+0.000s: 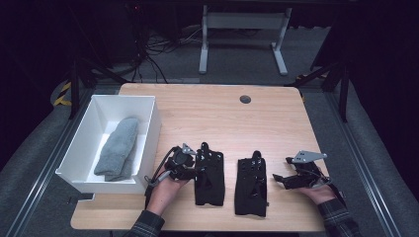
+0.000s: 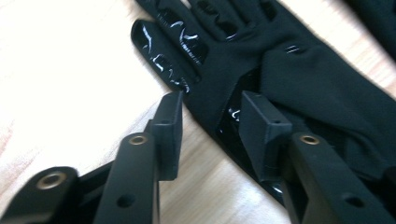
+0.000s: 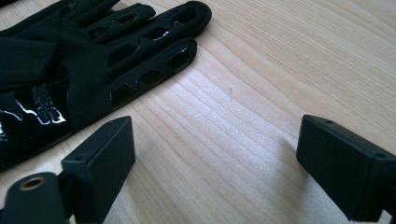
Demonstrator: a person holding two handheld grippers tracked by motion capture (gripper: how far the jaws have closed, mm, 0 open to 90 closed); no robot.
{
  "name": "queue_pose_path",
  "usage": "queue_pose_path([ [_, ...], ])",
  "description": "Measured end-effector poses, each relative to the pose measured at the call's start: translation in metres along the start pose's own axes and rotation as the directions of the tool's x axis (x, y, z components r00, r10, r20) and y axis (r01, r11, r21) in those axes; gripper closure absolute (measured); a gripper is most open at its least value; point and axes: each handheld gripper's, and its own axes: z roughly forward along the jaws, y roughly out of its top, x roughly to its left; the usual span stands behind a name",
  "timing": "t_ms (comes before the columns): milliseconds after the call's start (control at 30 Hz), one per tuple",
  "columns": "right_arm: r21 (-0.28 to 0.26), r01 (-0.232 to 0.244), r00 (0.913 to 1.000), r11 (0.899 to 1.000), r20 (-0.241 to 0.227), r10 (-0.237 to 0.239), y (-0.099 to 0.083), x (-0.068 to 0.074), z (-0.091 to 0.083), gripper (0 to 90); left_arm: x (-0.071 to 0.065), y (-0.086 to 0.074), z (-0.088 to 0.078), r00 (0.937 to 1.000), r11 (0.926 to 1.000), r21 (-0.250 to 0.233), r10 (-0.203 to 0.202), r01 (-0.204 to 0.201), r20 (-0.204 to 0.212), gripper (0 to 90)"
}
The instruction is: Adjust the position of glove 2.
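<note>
Two black gloves lie flat, side by side, near the table's front edge: the left glove and the right glove. My left gripper sits at the left glove's left edge. In the left gripper view this gripper is narrowly open and straddles the edge of the glove, one jaw over bare wood and the other over the fabric. My right gripper rests to the right of the right glove. In the right gripper view it is wide open over bare wood, with the glove to its left.
A white open box stands at the table's left side, close to my left hand, with a grey mitten-shaped woollen piece inside. A dark round grommet sits near the far edge. Bare wood stretches beyond the gloves.
</note>
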Motion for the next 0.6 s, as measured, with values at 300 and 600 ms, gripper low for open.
queue_pose_path([
  [300, 0.005, 0.008, 1.0000, 1.000, -0.003, -0.008, 0.001, 0.001, -0.001, 18.6, 0.001, 0.000, 0.003, 0.9988, 0.9996, -0.002, -0.029, 0.029, 0.039, 81.7],
  [600, -0.006, 0.082, 0.9891, 0.997, -0.122, -0.082, 0.014, 0.017, -0.013, 76.0, 0.003, 0.002, -0.002, 0.9969, 0.9984, -0.020, -0.053, 0.054, 0.058, 87.8],
])
